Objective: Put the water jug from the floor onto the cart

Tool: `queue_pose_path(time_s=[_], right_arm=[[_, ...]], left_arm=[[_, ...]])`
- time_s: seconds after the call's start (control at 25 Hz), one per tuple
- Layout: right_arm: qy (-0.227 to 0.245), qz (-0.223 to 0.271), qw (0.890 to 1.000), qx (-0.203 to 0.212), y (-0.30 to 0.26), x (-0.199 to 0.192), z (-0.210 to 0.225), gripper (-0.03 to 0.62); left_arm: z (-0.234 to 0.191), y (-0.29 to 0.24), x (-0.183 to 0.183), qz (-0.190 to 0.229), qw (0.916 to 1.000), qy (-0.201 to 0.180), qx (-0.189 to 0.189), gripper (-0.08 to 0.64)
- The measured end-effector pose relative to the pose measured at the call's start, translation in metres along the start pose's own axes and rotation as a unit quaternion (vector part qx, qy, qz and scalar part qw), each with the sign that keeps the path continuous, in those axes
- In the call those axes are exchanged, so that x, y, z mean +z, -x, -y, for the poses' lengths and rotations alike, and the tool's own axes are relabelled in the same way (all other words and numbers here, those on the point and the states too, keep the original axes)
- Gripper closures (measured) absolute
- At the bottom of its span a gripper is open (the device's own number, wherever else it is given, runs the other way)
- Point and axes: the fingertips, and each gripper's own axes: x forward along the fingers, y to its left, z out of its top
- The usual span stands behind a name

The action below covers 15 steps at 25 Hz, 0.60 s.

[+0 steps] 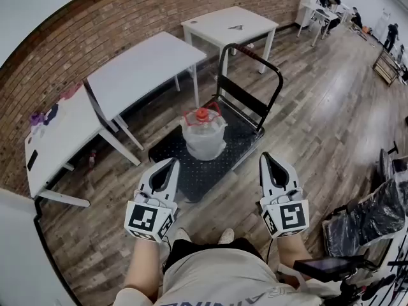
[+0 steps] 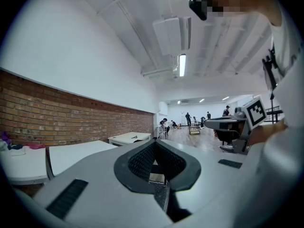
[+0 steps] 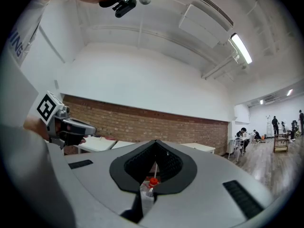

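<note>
Clear plastic water jug (image 1: 203, 136) stood mid-deck on the black cart (image 1: 199, 174); the left hand-held gripper (image 1: 173, 163) and the right hand-held gripper (image 1: 266, 157) were both closed on nothing.

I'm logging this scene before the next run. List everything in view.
water jug: one, clear with a red cap, standing on the cart
cart: one, black deck and push handle, on the wood floor
tables: three, white, in a row by the brick wall
small items: a few, pink and purple, on the nearest table
people: several, dark clothes, far end of the room
left gripper: one, white and black, shut and empty, short of the cart
right gripper: one, white and black, shut and empty, beside the cart
</note>
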Motion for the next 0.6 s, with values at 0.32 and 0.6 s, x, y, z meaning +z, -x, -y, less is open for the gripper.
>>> queue_pose_path(time_s=[0.32,0.6], right_arm=[[0.018,0.006,1.0,-0.006,-0.026,0.02,-0.042,0.588],[0.03,0.0,1.0,-0.002,-0.045,0.024,-0.065,0.588]], left_arm=[[-0.056,0.033,0.012,0.014,0.9998,0.006,0.012,0.558],[-0.081,0.042,0.012,0.014,0.9998,0.009,0.012,0.558]])
